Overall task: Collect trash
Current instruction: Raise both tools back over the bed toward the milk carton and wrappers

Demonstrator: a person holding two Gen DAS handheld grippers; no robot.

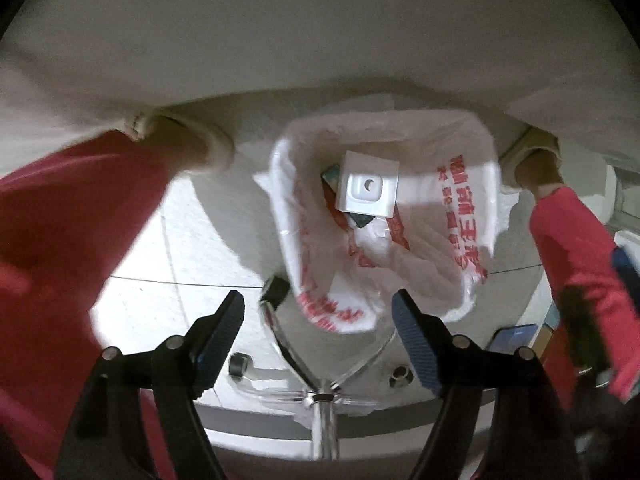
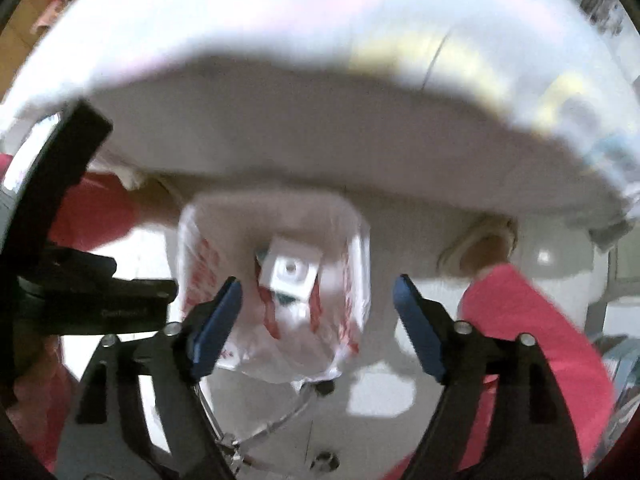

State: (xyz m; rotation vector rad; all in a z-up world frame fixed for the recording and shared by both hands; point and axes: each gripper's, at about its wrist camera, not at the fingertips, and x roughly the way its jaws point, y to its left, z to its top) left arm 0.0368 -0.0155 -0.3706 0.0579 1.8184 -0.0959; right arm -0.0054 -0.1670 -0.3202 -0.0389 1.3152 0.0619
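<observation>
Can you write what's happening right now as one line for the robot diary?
task: collect trash | left tool: open, empty | right tool: open, empty | white box: inside plastic bag | bag: on floor below

Both wrist cameras are looking steeply down along their own open fingers. The left wrist view is looking past the left gripper into the open bag, from under the table edge. The right wrist view is looking past the right gripper, blurred, at the same bag. Both are sharing the white box inside, the red trouser legs and the floor.
</observation>
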